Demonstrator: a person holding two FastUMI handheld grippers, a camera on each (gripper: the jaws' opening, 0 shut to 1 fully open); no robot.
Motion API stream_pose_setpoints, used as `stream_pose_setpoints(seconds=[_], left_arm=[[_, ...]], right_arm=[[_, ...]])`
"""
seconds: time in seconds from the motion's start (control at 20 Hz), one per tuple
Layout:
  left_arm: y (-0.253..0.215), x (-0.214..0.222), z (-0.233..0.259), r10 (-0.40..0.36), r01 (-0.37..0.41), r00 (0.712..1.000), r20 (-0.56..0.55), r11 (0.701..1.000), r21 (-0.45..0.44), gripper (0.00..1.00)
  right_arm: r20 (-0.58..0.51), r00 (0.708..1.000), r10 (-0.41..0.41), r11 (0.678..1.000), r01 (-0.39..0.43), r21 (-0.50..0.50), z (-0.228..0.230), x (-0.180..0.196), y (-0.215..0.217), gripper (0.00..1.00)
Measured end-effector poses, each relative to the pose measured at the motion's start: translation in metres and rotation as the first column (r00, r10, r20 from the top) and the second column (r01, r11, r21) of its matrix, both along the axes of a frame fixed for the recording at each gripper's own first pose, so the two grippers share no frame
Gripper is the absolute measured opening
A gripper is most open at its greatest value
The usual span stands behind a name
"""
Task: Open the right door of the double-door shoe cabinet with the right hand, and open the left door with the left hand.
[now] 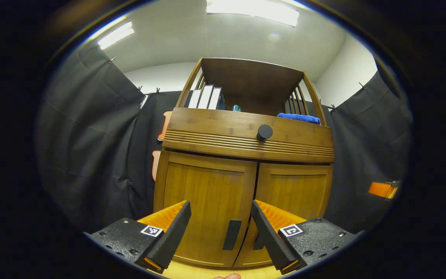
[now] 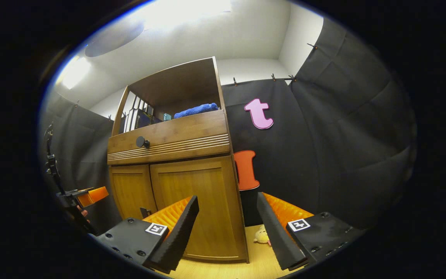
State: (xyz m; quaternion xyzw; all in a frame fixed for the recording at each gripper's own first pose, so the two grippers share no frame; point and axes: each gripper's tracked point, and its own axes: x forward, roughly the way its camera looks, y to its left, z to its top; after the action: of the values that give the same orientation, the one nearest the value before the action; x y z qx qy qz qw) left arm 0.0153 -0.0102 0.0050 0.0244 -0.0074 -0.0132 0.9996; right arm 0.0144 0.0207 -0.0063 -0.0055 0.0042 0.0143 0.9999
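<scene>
We held the left gripper (image 1: pixel 221 232) and right gripper (image 2: pixel 227 232) with fingers spread wide and empty before the bamboo shoe cabinet (image 1: pixel 246 155), whose left door (image 1: pixel 205 197) and right door (image 1: pixel 294 193) stood closed.

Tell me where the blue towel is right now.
The blue towel lies on the cabinet's open shelf, at its right end in the left gripper view, above the drawer with the round black knob and right of the books.

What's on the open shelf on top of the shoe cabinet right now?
On the open shelf stand upright books at the left, a small teal object mid-shelf, and a folded blue cloth at the right. The drawer front hides the items' bases.
</scene>
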Motion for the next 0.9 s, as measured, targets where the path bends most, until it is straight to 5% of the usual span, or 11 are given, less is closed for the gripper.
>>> stream_pose_setpoints(seconds=[0.45,0.9], left_arm=[[0.023,-0.008,-0.004,0.081,-0.081,0.997,-0.006,0.996,0.026,0.92],[0.055,-0.020,-0.010,0.180,-0.180,0.983,-0.024,0.984,0.019,0.92]], right_arm=[[-0.021,0.995,0.101,0.995,-0.101,0.022,-0.022,0.046,0.046,0.97],[-0.114,0.960,0.257,0.966,-0.252,0.054,-0.107,0.117,0.145,0.98]])
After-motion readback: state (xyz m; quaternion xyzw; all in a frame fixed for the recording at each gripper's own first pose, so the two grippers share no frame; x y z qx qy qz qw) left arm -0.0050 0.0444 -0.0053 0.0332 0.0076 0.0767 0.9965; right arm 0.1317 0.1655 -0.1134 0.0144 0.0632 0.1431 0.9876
